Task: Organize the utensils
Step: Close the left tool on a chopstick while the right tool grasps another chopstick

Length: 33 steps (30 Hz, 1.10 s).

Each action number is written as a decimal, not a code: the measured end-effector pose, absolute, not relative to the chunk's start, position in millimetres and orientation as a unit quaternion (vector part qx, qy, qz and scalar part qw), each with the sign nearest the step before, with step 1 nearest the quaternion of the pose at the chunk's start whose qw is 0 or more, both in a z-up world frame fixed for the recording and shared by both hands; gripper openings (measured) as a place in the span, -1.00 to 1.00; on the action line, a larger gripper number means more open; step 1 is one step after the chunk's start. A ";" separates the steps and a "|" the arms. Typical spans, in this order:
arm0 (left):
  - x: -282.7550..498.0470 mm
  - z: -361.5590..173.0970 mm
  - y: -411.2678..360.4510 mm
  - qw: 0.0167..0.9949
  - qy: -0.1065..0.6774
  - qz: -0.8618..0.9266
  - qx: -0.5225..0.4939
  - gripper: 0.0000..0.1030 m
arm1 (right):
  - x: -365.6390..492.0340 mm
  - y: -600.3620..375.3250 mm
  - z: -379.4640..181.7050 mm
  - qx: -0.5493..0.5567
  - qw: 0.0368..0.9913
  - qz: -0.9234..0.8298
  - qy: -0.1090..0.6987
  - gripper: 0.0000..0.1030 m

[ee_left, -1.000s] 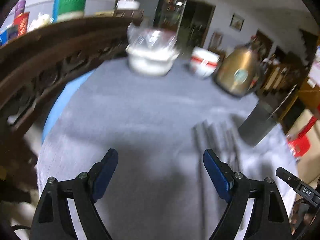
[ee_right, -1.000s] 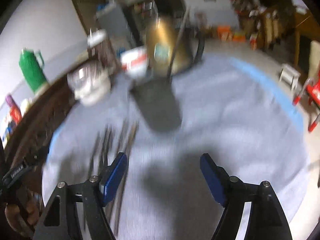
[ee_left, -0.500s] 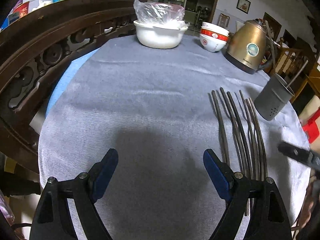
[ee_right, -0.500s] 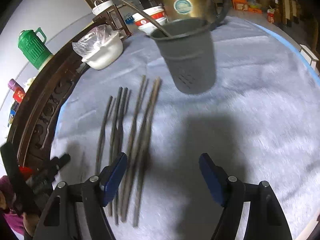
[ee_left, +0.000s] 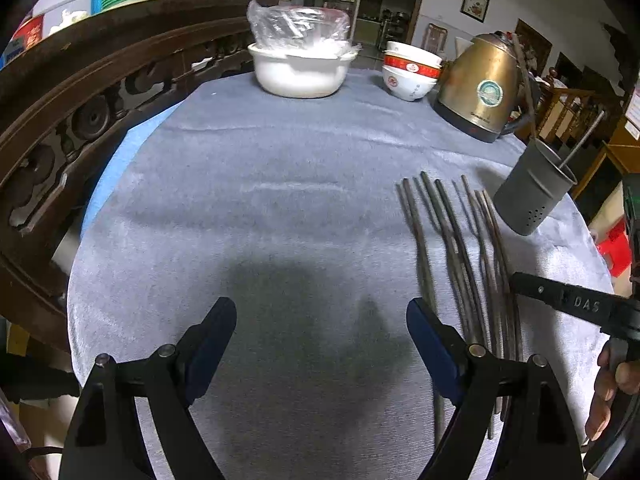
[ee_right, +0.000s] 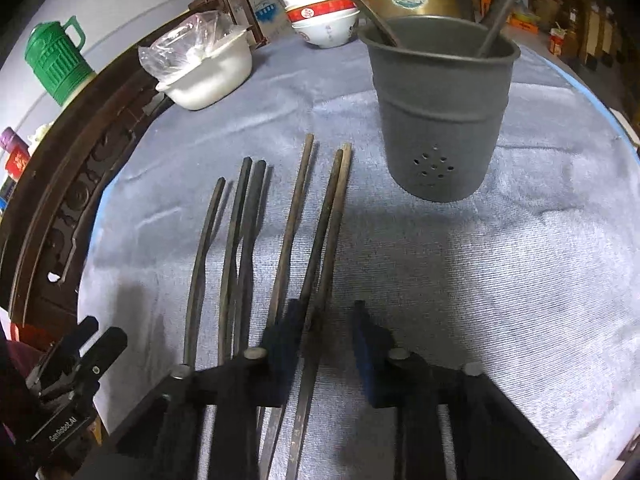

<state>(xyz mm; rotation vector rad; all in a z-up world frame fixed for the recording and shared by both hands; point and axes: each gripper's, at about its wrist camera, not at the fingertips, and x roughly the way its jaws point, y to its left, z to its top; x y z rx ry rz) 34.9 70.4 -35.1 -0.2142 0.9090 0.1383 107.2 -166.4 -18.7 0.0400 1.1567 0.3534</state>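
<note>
Several dark chopsticks (ee_right: 288,224) lie side by side on the grey cloth; they also show in the left wrist view (ee_left: 460,248). A grey perforated holder (ee_right: 440,120) stands upright behind them with two utensils in it, and it shows in the left wrist view (ee_left: 532,196). My right gripper (ee_right: 326,316) is low over the rightmost chopsticks, its jaws partly closed with two chopsticks between them, not clamped. My left gripper (ee_left: 320,320) is wide open and empty over bare cloth left of the chopsticks.
A white bowl with a plastic bag (ee_left: 300,68), stacked red-and-white bowls (ee_left: 410,74) and a gold kettle (ee_left: 480,88) stand at the back. A carved wooden rail (ee_left: 80,92) runs along the left. The table edge (ee_right: 600,92) curves at right.
My right gripper has dropped toward the chopsticks and its jaws have narrowed around the rightmost ones. My left gripper has stayed open and come lower over the cloth.
</note>
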 end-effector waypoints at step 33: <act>33.6 -56.6 53.5 0.821 0.550 0.035 -0.146 -0.88 | 65.6 -193.1 -18.5 0.023 0.795 0.213 0.568 -0.80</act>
